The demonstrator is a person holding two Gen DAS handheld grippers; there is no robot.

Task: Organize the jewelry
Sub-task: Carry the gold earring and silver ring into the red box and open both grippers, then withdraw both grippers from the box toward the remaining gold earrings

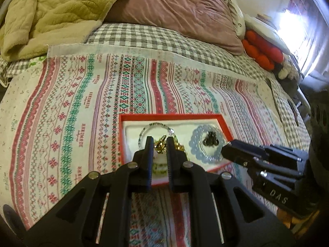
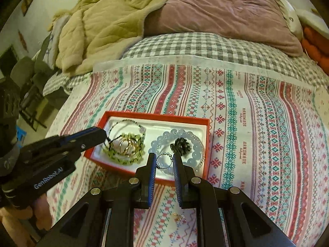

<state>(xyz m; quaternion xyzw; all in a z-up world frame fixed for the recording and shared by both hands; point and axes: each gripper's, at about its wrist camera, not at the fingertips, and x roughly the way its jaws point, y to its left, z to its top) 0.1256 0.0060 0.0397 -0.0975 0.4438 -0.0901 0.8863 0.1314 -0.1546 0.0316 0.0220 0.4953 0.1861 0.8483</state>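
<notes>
Nearest the right wrist camera, low in the frame between the gripper's arms, a small gold earring [image 2: 178, 217] lies loose on the patterned cloth [image 2: 257, 123]. It sits outside the box, so by my reading it still needs putting away.

Just beyond it, the right gripper [image 2: 164, 160] hangs over the near edge of the red jewelry box [image 2: 156, 116] in the lower centre of the frame. Its jaws stand a little apart and hold nothing. A thin beaded ring [image 2: 164, 160] lies in the gap between them, which looks like the next thing to be picked.

The left gripper [image 1: 158, 144] is framed in the lower centre of its own view. Its jaws are parted by a narrow gap, with gold rings [image 1: 161, 145] showing between them. I cannot tell whether they are pinched or merely behind. From the right wrist view this gripper [image 2: 103, 134] comes in from the left, its tip at the box's left rim, touching a dark cord of the green bead bracelet [image 2: 125, 156].

The box's white liner keeps two groups: green beads and gold rings on the left, a pale blue bead bracelet [image 2: 197, 144] around a dark cluster piece [image 2: 181, 145] on the right. Sorting by kind seems the aim.

Farther back, in the upper frame, lie a checked sheet [image 2: 195, 45], a mauve pillow [image 2: 226, 6] and an olive quilted blanket [image 2: 98, 26].
</notes>
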